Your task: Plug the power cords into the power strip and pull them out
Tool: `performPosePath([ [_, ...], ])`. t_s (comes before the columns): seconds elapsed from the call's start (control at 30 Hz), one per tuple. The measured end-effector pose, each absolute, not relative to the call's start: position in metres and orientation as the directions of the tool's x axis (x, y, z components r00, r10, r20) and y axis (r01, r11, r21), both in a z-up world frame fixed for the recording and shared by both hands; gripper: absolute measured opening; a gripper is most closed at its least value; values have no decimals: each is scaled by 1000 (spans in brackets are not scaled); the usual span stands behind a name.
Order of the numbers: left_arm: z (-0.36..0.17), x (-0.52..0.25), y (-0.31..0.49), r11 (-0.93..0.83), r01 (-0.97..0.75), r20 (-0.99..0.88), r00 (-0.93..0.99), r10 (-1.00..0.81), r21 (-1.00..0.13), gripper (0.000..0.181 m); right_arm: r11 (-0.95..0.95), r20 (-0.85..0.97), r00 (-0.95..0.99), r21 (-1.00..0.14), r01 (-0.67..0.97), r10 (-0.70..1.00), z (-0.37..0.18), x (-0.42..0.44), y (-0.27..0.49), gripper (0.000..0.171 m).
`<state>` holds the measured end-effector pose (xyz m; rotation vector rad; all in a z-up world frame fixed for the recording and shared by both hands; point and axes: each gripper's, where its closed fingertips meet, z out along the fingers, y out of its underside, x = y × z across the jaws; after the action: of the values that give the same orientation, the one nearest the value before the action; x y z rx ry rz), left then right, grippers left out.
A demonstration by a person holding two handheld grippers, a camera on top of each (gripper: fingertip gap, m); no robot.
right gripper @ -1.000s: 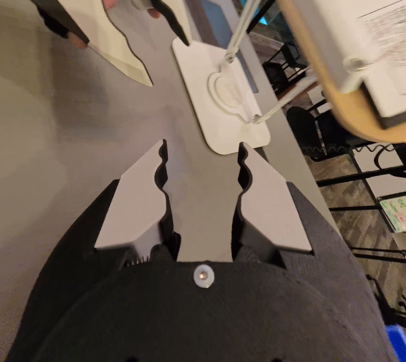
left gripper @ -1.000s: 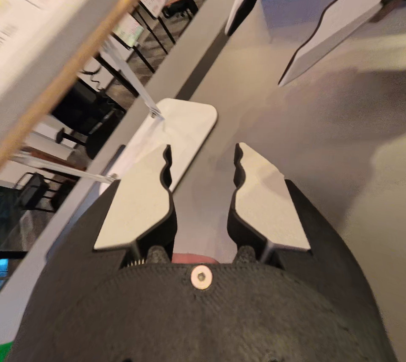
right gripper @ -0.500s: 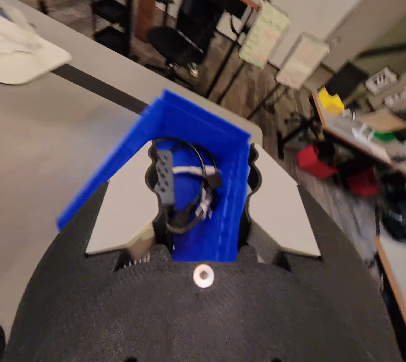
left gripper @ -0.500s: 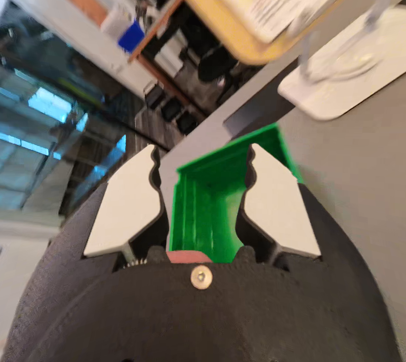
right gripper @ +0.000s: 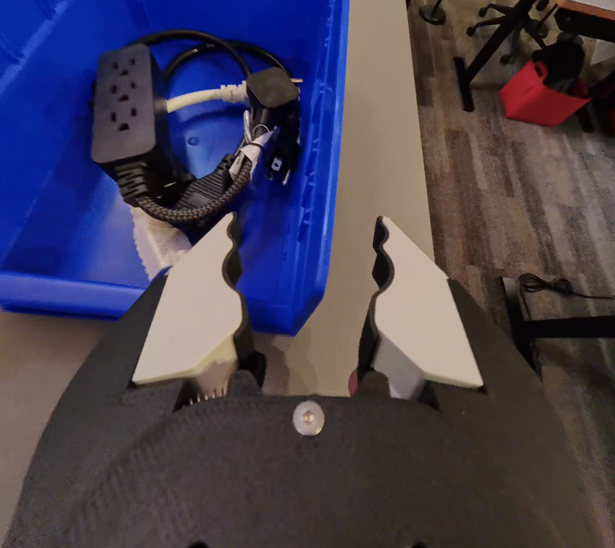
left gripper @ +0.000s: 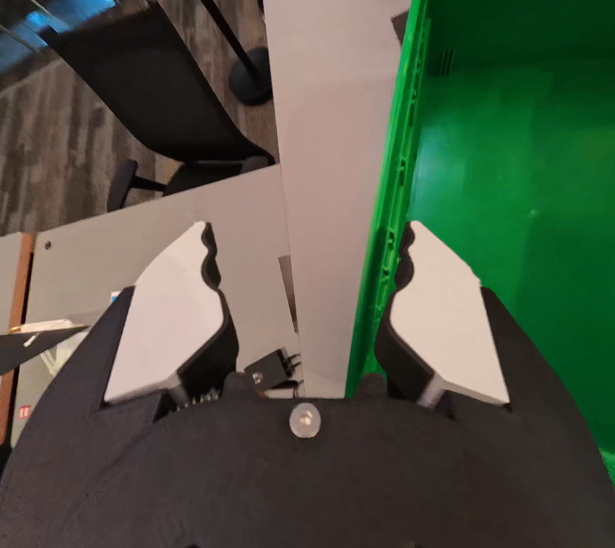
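In the right wrist view a black power strip [right gripper: 123,106] lies in a blue bin [right gripper: 60,289], with coiled black cords [right gripper: 199,196], a black plug [right gripper: 271,88] on a white cord and another black plug [right gripper: 279,166] beside it. My right gripper [right gripper: 307,222] is open and empty, above the bin's near right corner. In the left wrist view my left gripper [left gripper: 307,229] is open and empty, straddling the left wall of a green bin [left gripper: 402,166] whose visible inside is bare.
The bins stand on a grey table [left gripper: 332,99] near its edges. A black adapter [left gripper: 269,372] lies on a lower table at the left. A black chair [left gripper: 149,93] and floor lie beyond. A red bag [right gripper: 539,99] and desk legs stand right of the table. My hands' fingertips stand some 105 centimetres from each other. The black plug [right gripper: 271,88] lies around 10 centimetres away from my right fingertips.
Both grippers swung apart from the white stand at the table's middle. The left now hovers over the green bin's edge, the right over the blue bin with the power strip, closer than before.
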<state>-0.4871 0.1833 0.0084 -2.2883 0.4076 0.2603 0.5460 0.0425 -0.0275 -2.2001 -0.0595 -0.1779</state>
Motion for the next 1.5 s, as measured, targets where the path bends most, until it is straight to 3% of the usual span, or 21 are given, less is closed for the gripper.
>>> performPosePath([
  [0.1, -15, -485, 181, -695, -341, -241, 940, -242, -633, 96, -576, 83, 996, -815, 59, -15, -28, 546, 46, 70],
  [0.2, -31, -484, 183, -706, -331, -206, 943, -260, -626, 88, -601, 34, 998, -797, 55, 46, -32, 536, 47, 49],
  [0.33, -38, -478, 187, -689, -322, -155, 943, -296, -649, 81, -609, 32, 997, -791, 68, 70, -32, 530, 49, 39],
  [0.4, -40, -470, 185, -692, -318, -100, 936, -337, -648, 63, -612, 30, 997, -788, 65, 67, -32, 530, 49, 37],
  [0.47, -41, -462, 184, -677, -346, -88, 919, -385, -650, 42, -611, 68, 997, -788, 77, 37, -30, 538, 47, 18],
  [0.53, -41, -452, 182, -661, -372, -78, 900, -429, -652, 18, -607, 67, 997, -791, 70, 27, -30, 541, 47, 10],
  [0.6, -39, -447, 183, -656, -352, -71, 907, -415, -668, 8, -612, 75, 997, -787, 79, 33, -30, 542, 47, 4],
  [1.13, -21, -411, 170, -549, -151, 87, 920, -383, -822, 5, -611, 42, 998, -789, 57, 38, -30, 509, 41, 3],
  [1.5, -2, -408, 142, -437, -93, 75, 933, -353, -895, 5, -626, 64, 990, -769, 127, 123, -30, 438, 31, 3],
])
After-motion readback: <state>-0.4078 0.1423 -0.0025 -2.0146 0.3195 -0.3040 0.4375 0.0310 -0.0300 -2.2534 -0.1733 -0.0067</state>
